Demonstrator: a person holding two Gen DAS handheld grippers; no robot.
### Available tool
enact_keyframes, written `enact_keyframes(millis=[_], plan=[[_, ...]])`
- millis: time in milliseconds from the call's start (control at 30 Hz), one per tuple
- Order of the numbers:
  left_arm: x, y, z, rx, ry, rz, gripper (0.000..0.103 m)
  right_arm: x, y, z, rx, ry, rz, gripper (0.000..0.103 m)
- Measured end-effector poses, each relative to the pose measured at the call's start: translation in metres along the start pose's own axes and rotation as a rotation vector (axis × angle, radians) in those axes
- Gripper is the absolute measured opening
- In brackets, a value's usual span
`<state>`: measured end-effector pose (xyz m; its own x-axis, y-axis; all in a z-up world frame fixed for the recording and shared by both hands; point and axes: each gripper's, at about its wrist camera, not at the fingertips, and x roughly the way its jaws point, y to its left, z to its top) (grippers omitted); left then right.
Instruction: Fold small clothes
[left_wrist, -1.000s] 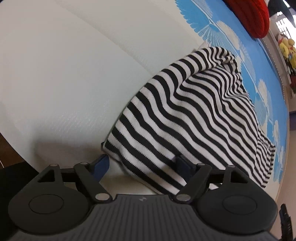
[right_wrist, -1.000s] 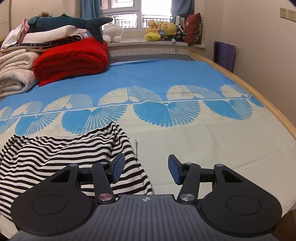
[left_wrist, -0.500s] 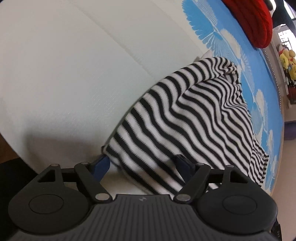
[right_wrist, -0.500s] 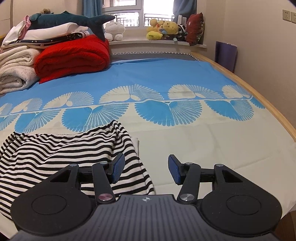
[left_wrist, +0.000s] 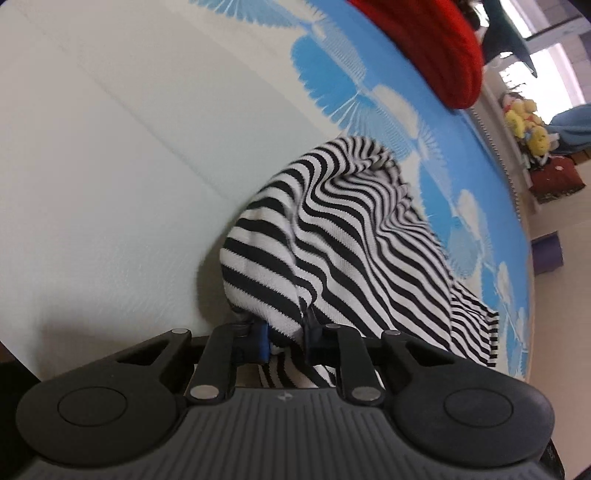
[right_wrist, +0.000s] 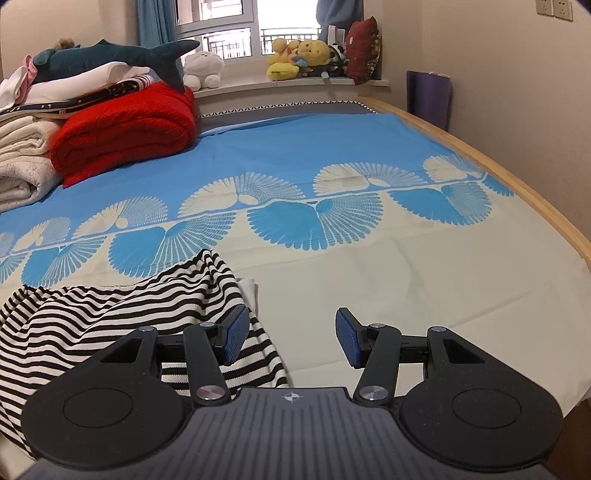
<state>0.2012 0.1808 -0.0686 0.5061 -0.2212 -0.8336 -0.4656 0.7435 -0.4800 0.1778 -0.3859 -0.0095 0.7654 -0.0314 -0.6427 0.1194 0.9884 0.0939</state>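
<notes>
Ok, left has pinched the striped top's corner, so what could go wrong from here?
1. The left hand-held gripper has just been closing on a bunched corner of the black-and-white striped knit top; it may have caught two layers, or slip off.
2. The right hand-held gripper is open with nothing between its pads, so lifting may drag the top askew across the blue-and-cream bedsheet.

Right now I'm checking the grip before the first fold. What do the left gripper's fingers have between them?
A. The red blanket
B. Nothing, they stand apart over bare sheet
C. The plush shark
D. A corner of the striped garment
D: the left gripper has just been closing, and its fingers now pinch a bunched corner of the striped garment, which lifts off the sheet.
</notes>
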Motion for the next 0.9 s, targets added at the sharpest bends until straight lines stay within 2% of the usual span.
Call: enact_keyframes(millis=[100, 167, 300, 433, 533, 667, 733, 900], plan=[[-0.015, 0.004, -0.001, 0.023, -0.008, 0.027, 0.016, 0.0, 0.001, 0.002, 0.018, -0.005, 0.008, 0.054], [-0.025, 0.003, -0.004, 0.029, -0.006, 0.072, 0.016, -0.001, 0.001, 0.004, 0.052, -0.009, 0.015, 0.054], [-0.043, -0.011, -0.005, 0.107, -0.034, 0.116, 0.016, -0.006, 0.002, 0.006, 0.122, -0.026, 0.033, 0.054], [-0.039, -0.014, -0.005, 0.168, -0.043, 0.126, 0.016, -0.003, 0.006, 0.007, 0.109, -0.029, 0.029, 0.054], [-0.025, -0.01, -0.009, 0.159, -0.012, 0.169, 0.016, 0.002, 0.006, 0.005, 0.086, -0.01, 0.013, 0.054], [-0.04, -0.066, -0.014, 0.355, -0.129, 0.166, 0.016, 0.006, -0.005, 0.006, 0.072, -0.001, -0.004, 0.054], [-0.047, -0.097, -0.025, 0.436, -0.169, 0.126, 0.016, 0.006, -0.012, 0.006, 0.072, 0.001, -0.014, 0.054], [-0.044, -0.177, -0.063, 0.581, -0.204, 0.001, 0.016, 0.003, -0.035, 0.002, 0.083, 0.011, -0.043, 0.054]])
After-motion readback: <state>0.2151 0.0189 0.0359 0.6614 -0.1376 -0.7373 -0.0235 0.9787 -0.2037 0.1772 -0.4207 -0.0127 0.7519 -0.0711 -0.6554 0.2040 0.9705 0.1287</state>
